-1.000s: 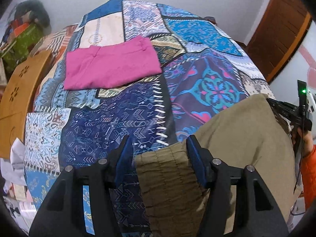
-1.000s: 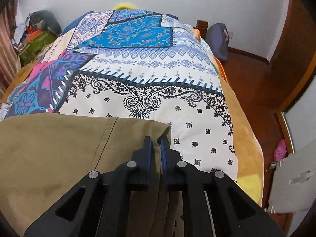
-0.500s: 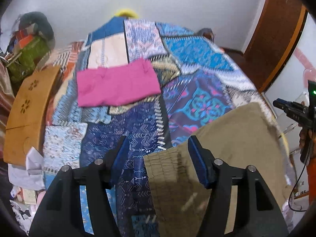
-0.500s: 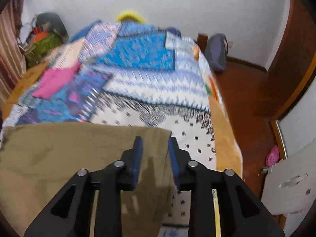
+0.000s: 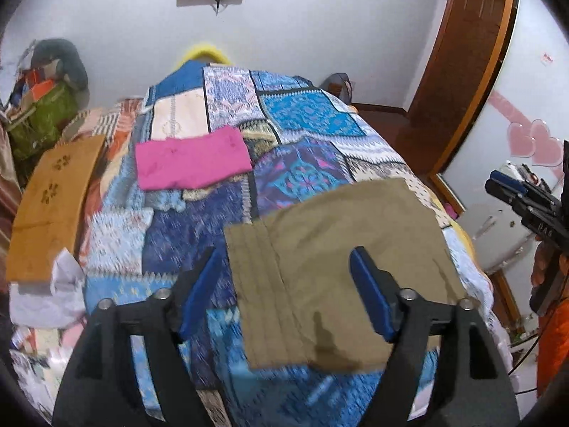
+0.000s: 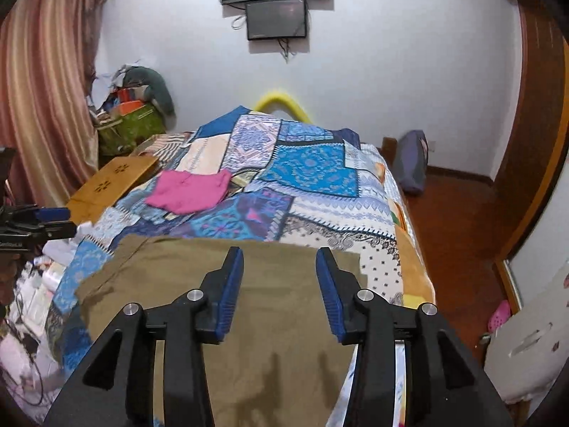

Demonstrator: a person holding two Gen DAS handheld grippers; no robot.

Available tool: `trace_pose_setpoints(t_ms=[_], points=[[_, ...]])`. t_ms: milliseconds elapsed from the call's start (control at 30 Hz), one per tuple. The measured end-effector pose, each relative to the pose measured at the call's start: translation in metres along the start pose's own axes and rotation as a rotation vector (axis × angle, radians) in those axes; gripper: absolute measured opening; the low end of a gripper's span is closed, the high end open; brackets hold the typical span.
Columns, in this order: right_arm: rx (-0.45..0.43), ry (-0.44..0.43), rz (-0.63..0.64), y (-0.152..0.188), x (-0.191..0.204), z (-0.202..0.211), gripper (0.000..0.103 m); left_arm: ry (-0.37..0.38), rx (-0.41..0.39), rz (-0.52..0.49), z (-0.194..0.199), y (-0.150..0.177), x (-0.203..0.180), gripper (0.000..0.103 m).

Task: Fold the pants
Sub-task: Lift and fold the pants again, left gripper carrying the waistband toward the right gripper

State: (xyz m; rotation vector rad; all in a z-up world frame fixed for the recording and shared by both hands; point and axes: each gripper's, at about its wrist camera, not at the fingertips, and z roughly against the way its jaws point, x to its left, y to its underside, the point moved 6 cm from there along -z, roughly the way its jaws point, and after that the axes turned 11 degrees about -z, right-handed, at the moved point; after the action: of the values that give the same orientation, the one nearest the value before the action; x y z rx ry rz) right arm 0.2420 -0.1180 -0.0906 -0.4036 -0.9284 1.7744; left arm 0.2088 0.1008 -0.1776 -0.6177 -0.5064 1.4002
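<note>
Left hand-held gripper (image 5: pixel 284 284) hangs above the waistband end of the pants (image 5: pixel 341 263), jaws opening, pads clear of the cloth; right hand-held gripper (image 6: pixel 279 277) above the other end, jaws likewise opening, nothing pinched. Pants lie flat as a folded olive rectangle across the near end of the bed (image 6: pixel 320 185), apparently let go so the fold settles. Pink garment (image 5: pixel 192 162) sits folded further up the bed, well apart, probably a finished piece.
</note>
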Motion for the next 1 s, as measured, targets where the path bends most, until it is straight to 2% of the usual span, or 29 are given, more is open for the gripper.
trace_pose_setpoints(t_ms=[67,367,600,667,767,933,1000], points=[[-0.003,0.016,0.024,0.012,0.01,0.003,0.039,0.029,0.014,0.031,0.0,0.016,-0.005,0.083],[0.073,0.01,0.017,0.069,0.028,-0.013,0.042,0.148,0.152,0.081,-0.022,0.079,-0.027,0.083],[0.199,0.022,-0.019,0.116,0.023,-0.048,0.044,0.228,0.224,0.172,-0.04,0.11,-0.033,0.083],[0.22,0.019,-0.026,0.125,0.02,-0.054,0.044,0.232,0.218,0.184,-0.043,0.113,-0.031,0.083],[0.212,0.021,-0.041,0.129,0.016,-0.057,0.052,0.255,0.209,0.18,-0.048,0.11,-0.034,0.087],[0.227,-0.016,-0.067,0.134,0.012,-0.059,0.053,0.346,0.178,0.27,-0.058,0.102,-0.033,0.098],[0.23,-0.023,-0.069,0.136,0.014,-0.059,0.053,0.362,0.16,0.294,-0.06,0.1,-0.032,0.099]])
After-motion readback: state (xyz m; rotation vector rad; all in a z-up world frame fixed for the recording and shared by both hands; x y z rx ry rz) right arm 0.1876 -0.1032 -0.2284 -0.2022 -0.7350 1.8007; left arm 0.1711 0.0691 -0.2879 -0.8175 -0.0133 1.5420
